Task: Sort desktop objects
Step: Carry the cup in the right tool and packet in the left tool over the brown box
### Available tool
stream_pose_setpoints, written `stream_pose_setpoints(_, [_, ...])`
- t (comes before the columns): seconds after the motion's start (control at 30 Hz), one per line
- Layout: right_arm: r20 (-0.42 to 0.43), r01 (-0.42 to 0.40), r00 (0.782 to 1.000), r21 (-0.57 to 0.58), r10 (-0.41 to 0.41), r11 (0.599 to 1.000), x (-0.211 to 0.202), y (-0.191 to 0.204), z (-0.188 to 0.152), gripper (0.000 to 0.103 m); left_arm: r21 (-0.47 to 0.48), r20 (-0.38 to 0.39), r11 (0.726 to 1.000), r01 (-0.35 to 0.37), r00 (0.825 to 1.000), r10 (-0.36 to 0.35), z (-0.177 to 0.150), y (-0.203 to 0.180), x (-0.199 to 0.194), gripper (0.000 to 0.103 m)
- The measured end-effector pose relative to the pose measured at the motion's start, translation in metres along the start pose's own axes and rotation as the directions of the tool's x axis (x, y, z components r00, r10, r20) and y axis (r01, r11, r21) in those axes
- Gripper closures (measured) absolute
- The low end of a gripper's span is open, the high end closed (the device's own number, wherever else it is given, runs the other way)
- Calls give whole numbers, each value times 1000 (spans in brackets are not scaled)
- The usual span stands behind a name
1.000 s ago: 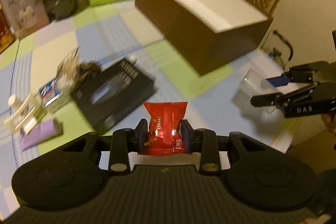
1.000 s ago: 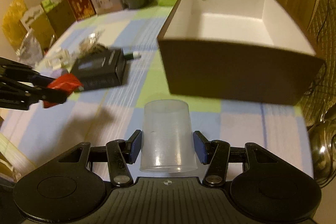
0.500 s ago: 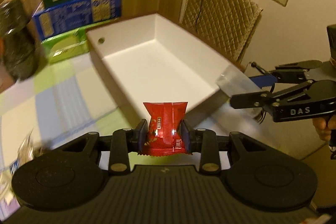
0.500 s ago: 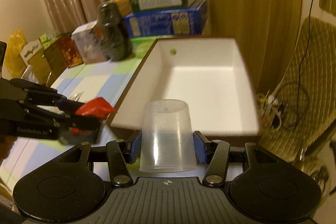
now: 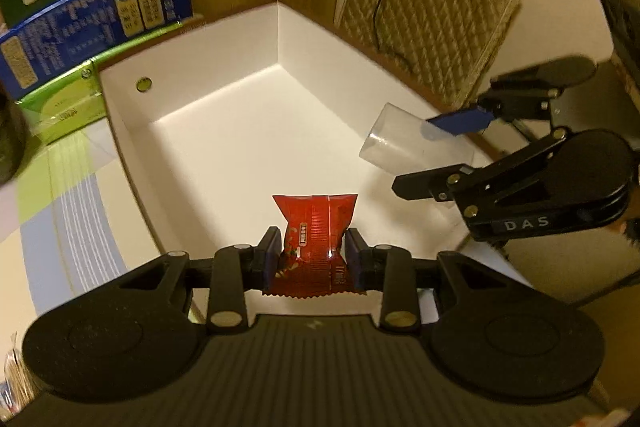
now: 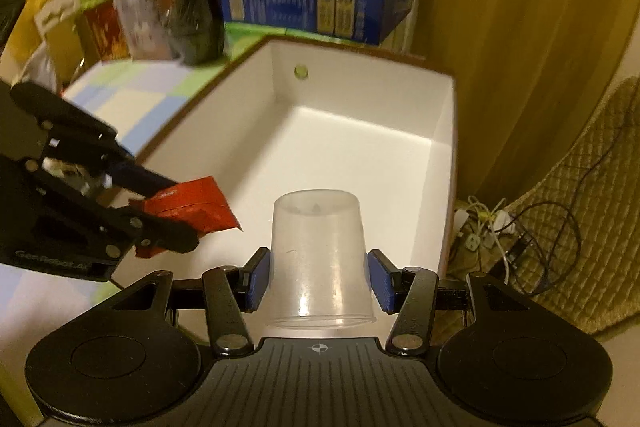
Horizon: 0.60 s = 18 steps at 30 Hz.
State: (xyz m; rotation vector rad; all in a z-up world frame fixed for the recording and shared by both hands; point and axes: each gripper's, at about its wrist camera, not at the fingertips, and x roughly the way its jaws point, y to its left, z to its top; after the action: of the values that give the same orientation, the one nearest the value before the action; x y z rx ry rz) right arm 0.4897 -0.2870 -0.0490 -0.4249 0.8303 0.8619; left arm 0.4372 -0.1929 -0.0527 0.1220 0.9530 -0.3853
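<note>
Jaws of the left gripper [image 5: 311, 255] are closed on one red snack packet [image 5: 314, 239], held above the near end of the box. Jaws of the right gripper [image 6: 319, 279] are clamped part-open on one clear plastic cup [image 6: 320, 259], bottom forward, also held over the box. One white-lined box [image 5: 224, 107] is seen, nothing inside. The desk [image 5: 68, 179] is covered by a checked cloth. Three cartons are stacked behind; a quilted chair stands beyond.

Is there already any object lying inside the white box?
No, the white box shows only its bare floor.
</note>
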Motion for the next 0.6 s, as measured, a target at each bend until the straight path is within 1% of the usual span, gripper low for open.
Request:
stream_pose_setpoints(0.2, [-65, -35, 997, -59, 31, 998, 26, -5, 3, 53, 8, -80, 1000, -15, 997, 15, 5, 6, 34, 74])
stream_pose_setpoints(0.3, [-97, -51, 994, -87, 42, 995, 37, -5, 7, 53, 12, -111, 1000, -22, 994, 23, 5, 7, 45, 73])
stream_pose_setpoints(0.4, [-117, -61, 992, -102, 49, 993, 44, -5, 9, 53, 21, -127, 999, -27, 991, 30, 6, 8, 52, 73])
stream_pose_setpoints(0.6, [-132, -80, 989, -113, 65, 990, 51, -8, 14, 53, 38, -146, 999, -30, 989, 35, 6, 6, 58, 74])
